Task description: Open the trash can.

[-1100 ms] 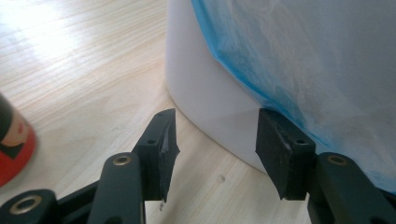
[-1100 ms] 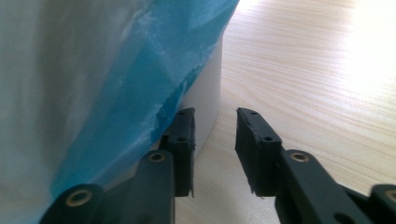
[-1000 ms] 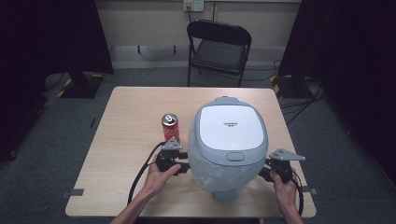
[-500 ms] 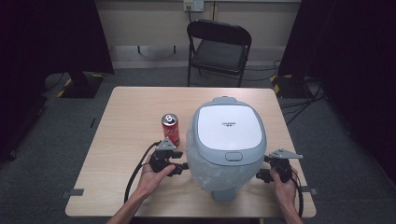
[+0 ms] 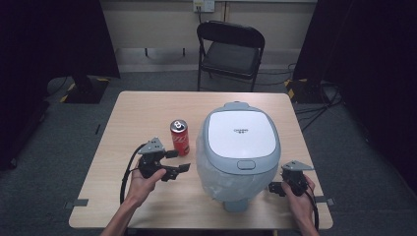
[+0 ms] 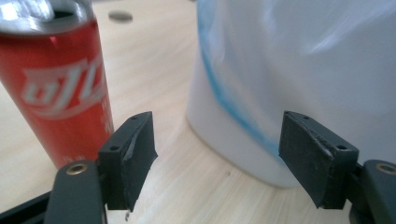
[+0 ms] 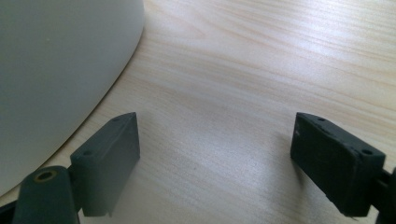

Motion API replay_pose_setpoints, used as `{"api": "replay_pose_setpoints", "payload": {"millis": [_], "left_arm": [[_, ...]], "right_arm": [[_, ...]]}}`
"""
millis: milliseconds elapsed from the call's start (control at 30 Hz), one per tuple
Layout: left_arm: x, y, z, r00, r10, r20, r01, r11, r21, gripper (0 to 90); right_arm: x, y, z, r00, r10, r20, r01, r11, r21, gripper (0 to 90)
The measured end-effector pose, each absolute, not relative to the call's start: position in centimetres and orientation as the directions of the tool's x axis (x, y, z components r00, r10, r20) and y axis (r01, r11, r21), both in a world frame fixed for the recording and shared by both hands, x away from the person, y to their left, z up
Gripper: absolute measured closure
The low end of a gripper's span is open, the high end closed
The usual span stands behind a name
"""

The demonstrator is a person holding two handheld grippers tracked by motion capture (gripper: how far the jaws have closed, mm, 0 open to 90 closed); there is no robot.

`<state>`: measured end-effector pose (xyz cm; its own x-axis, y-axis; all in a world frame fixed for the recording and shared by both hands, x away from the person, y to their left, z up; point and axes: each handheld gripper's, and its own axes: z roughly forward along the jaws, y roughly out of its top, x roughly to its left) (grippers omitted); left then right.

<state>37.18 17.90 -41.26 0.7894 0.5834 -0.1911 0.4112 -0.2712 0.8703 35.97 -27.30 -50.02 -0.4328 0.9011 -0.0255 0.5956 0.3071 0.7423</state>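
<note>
While held low over the near half of the wooden table (image 5: 133,118), left gripper (image 5: 178,161) with jaws spread wide and nothing between them, aimed toward the gap between can and cooker. In the left gripper view, jaws apart over bare wood, red soda can (image 6: 60,84) upright at the left, plastic-covered side of the cooker at the right. Right gripper (image 5: 273,188) near the table's right front edge, just beside the cooker's base, jaws likewise wide and empty; in the right gripper view, pale curved wall of the cooker (image 7: 56,70) at the left, wood grain between the jaws. Large white and grey rice cooker (image 5: 240,142) standing right of centre, lid closed, clear plastic bag (image 5: 216,172) draped round its lower front. Red soda can just left of it, apart from it. Beyond the table, black folding chair (image 5: 230,49) against the wall.
</note>
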Motion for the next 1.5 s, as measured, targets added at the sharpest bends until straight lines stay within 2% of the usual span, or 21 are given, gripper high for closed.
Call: {"api": "replay_pose_setpoints", "payload": {"millis": [233, 400, 500, 567, 600, 667, 700, 733, 767, 833, 867, 933, 1000, 1267, 1400, 1500], "left_arm": [[36.2, 18.7, -38.0, 0.773, 0.622, -0.125, 0.345, -0.248, 0.905, 26.1], [35.4, 19.0, -35.9, 0.790, 0.601, -0.121, 0.308, -0.219, 0.926, 28.4], [35.0, 19.1, -34.4, 0.807, 0.581, -0.111, 0.274, -0.202, 0.940, 33.3], [34.8, 19.0, -33.4, 0.818, 0.563, -0.120, 0.261, -0.176, 0.949, 40.0], [34.6, 18.9, -32.6, 0.828, 0.547, -0.122, 0.248, -0.163, 0.955, 48.8], [34.5, 18.8, -32.0, 0.834, 0.534, -0.136, 0.247, -0.143, 0.958, 58.1], [34.4, 18.7, -31.5, 0.842, 0.525, -0.126, 0.232, -0.142, 0.962, 58.1], [34.2, 18.4, -30.5, 0.850, 0.511, -0.131, 0.221, -0.119, 0.968, 66.8], [34.2, 18.4, -30.5, 0.850, 0.511, -0.131, 0.221, -0.119, 0.968, 70.8], [34.0, 17.9, -29.8, 0.858, 0.501, -0.115, 0.207, -0.131, 0.970, 76.5], [34.0, 17.5, -29.5, 0.866, 0.488, -0.109, 0.202, -0.142, 0.969, 76.5], [33.6, 16.5, -28.7, 0.888, 0.446, -0.108, 0.190, -0.143, 0.971, 85.9], [33.2, 15.5, -28.2, 0.902, 0.419, -0.102, 0.176, -0.142, 0.974, 89.6], [32.7, 11.2, -27.4, 0.949, 0.307, -0.072, 0.138, -0.199, 0.970, 90.0], [32.7, 7.9, -27.7, 0.968, 0.235, -0.092, 0.151, -0.243, 0.958, 90.0], [32.5, 6.7, -28.0, 0.971, 0.220, -0.098, 0.156, -0.265, 0.952, 90.0]], "right_arm": [[36.0, -27.3, -50.0, -0.431, 0.902, -0.026, 0.597, 0.306, 0.742, 14.3], [36.0, -27.3, -50.0, -0.432, 0.902, -0.026, 0.596, 0.307, 0.742, 14.3], [36.0, -27.3, -50.0, -0.432, 0.902, -0.026, 0.596, 0.307, 0.742, 14.3], [36.0, -27.3, -50.0, -0.432, 0.902, -0.026, 0.596, 0.307, 0.742, 14.3], [36.0, -27.3, -50.0, -0.431, 0.902, -0.025, 0.597, 0.306, 0.742, 14.3], [36.0, -27.3, -50.0, -0.432, 0.902, -0.026, 0.597, 0.307, 0.742, 14.3], [36.0, -27.3, -50.0, -0.432, 0.902, -0.026, 0.597, 0.307, 0.742, 14.3], [36.0, -27.3, -50.0, -0.431, 0.902, -0.025, 0.597, 0.306, 0.742, 14.3], [36.0, -27.3, -50.0, -0.431, 0.902, -0.025, 0.597, 0.306, 0.742, 14.3], [36.0, -27.3, -50.0, -0.432, 0.902, -0.026, 0.596, 0.307, 0.742, 14.3], [36.0, -27.3, -50.0, -0.432, 0.902, -0.026, 0.596, 0.307, 0.742, 14.3], [36.0, -27.3, -50.0, -0.432, 0.902, -0.026, 0.596, 0.307, 0.742, 14.3], [36.0, -27.3, -50.0, -0.432, 0.902, -0.025, 0.597, 0.306, 0.742, 14.3], [36.0, -27.3, -50.0, -0.434, 0.901, -0.022, 0.598, 0.306, 0.741, 13.6], [36.0, -27.3, -50.0, -0.435, 0.900, -0.022, 0.597, 0.307, 0.741, 13.6], [36.0, -27.3, -50.0, -0.436, 0.900, -0.022, 0.597, 0.307, 0.741, 13.6]]}}
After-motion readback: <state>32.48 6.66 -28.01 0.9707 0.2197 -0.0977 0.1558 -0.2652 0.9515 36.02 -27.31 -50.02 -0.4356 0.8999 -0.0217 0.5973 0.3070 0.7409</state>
